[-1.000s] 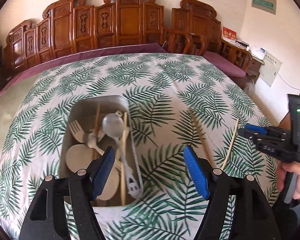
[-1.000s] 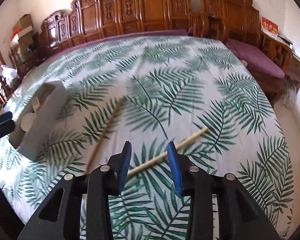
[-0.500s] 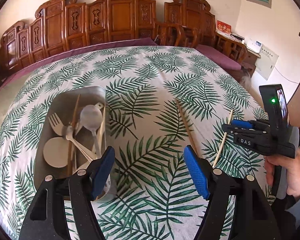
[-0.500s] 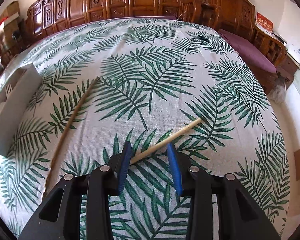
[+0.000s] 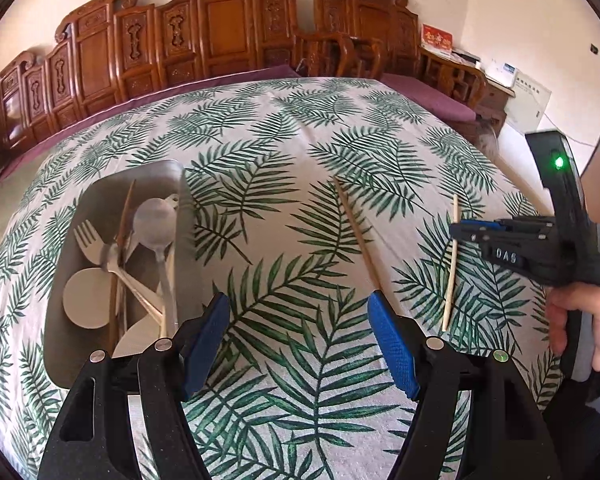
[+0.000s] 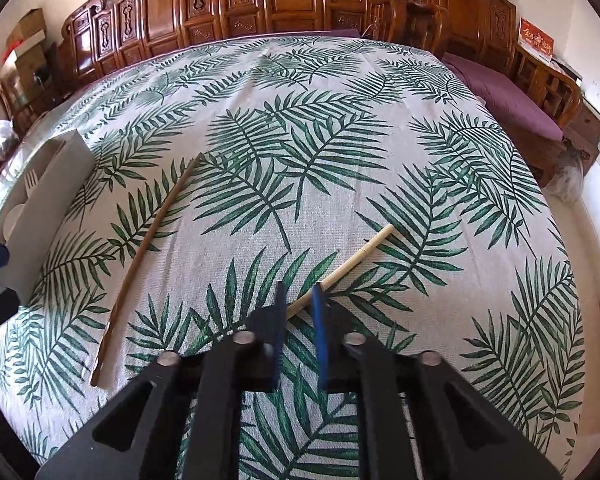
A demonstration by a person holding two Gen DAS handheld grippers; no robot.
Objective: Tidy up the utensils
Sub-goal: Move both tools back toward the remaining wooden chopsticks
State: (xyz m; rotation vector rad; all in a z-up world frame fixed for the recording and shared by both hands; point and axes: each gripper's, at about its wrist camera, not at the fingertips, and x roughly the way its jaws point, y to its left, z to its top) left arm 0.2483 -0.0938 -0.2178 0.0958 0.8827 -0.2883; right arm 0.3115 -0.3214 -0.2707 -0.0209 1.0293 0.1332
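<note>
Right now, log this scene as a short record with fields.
surface: leaf-print tablecloth
tray: metal tray at the left, holding a fork, a spoon and other utensils
loose items: dark chopstick and pale chopstick, lying apart on the cloth
right tongs: shut on the pale chopstick near one end
left tongs: open, empty, over bare cloth beside the tray

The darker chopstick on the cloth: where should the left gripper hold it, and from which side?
Probably its middle, from above, left gripper fingers astride its width: the darker chopstick lies flat and thin on the tablecloth, so nothing gets under it sideways, and the middle balances it. The right gripper holds the pale chopstick.
</note>
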